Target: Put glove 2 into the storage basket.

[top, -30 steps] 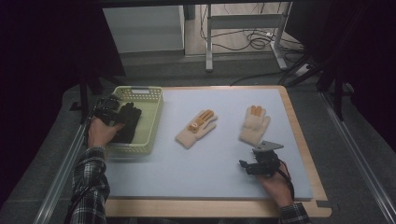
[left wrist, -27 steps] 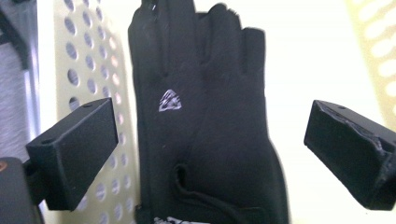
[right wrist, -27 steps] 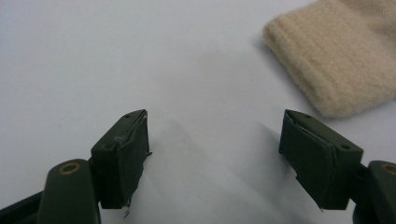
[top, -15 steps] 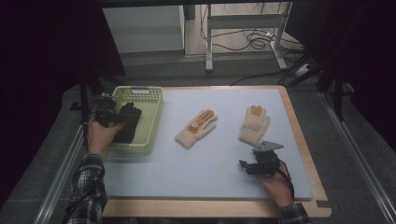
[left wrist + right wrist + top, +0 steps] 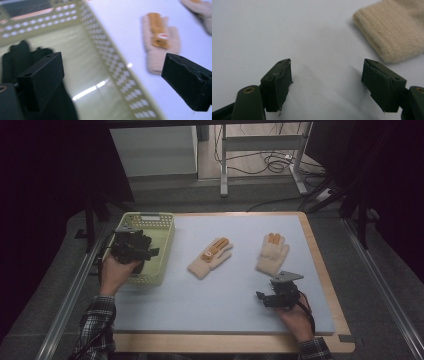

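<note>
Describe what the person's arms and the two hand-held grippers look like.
Both forearms wear plaid checked sleeves. The left hand-held gripper is black and blocky. The right hand-held gripper is black too, topped by a grey three-cornered plate, with a cable trailing back. Up close, each has two thick dark rectangular jaws.

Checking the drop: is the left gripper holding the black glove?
No: in the left gripper view the left gripper is open with nothing between its jaws, and the black glove lies in the basket.
</note>
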### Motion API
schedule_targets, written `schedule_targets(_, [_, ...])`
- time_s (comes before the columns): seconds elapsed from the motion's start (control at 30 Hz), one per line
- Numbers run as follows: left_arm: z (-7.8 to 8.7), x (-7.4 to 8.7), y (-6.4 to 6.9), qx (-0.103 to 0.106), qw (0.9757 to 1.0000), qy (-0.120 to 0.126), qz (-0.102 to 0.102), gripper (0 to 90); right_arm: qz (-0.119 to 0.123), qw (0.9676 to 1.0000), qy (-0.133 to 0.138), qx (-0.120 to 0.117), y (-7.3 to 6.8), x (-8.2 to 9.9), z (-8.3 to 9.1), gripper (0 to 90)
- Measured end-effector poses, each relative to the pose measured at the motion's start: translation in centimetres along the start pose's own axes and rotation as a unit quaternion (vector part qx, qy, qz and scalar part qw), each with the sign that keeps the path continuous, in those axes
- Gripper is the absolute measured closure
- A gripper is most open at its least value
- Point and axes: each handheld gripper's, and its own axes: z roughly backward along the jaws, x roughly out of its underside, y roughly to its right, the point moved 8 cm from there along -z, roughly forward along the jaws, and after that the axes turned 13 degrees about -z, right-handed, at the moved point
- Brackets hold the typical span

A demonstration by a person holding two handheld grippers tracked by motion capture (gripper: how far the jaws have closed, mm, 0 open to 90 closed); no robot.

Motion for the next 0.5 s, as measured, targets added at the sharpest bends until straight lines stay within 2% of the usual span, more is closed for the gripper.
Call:
schedule_targets(0.1, [0.3, -0.6, 1.9, 0.011, 0.9996, 0.010, -0.025, 3.0, 0.000, 1.0000, 0.000, 0.000, 0.0, 0.0, 0.0, 23.7])
schedule_targets(0.27, [0.5, -1.1, 5.2, 0.025, 0.9980, 0.022, -0.054, 1.6, -0.001, 1.0000, 0.000, 0.000, 0.0, 0.0, 0.0, 23.6])
schedule_targets(0.3, [0.5, -1.1, 5.2, 0.025, 0.9980, 0.022, -0.054, 1.5, -0.001, 1.0000, 0.000, 0.000, 0.0, 0.0, 0.0, 23.6])
schedule_targets(0.33, [0.5, -1.3, 6.2, 0.030, 0.9971, 0.027, -0.064, 1.4, 0.000, 1.0000, 0.000, 0.000, 0.0, 0.0, 0.0, 23.6])
schedule_targets(0.37, [0.5, -1.3, 6.7, 0.033, 0.9967, 0.029, -0.068, 1.0, 0.001, 1.0000, 0.001, 0.000, 0.0, 0.0, 0.0, 23.6])
schedule_targets(0.4, [0.5, -1.3, 6.7, 0.033, 0.9967, 0.029, -0.068, 0.6, 0.001, 1.0000, 0.001, 0.000, 0.0, 0.0, 0.0, 23.6])
schedule_targets(0.47, [0.4, -1.2, 8.6, 0.042, 0.9948, 0.037, -0.085, 0.5, -0.002, 1.0000, -0.001, 0.000, 0.0, 0.0, 0.0, 23.6])
schedule_targets(0.5, [0.4, -1.2, 9.0, 0.043, 0.9943, 0.039, -0.090, 0.3, -0.001, 1.0000, 0.000, 0.000, 0.0, 0.0, 0.0, 23.6])
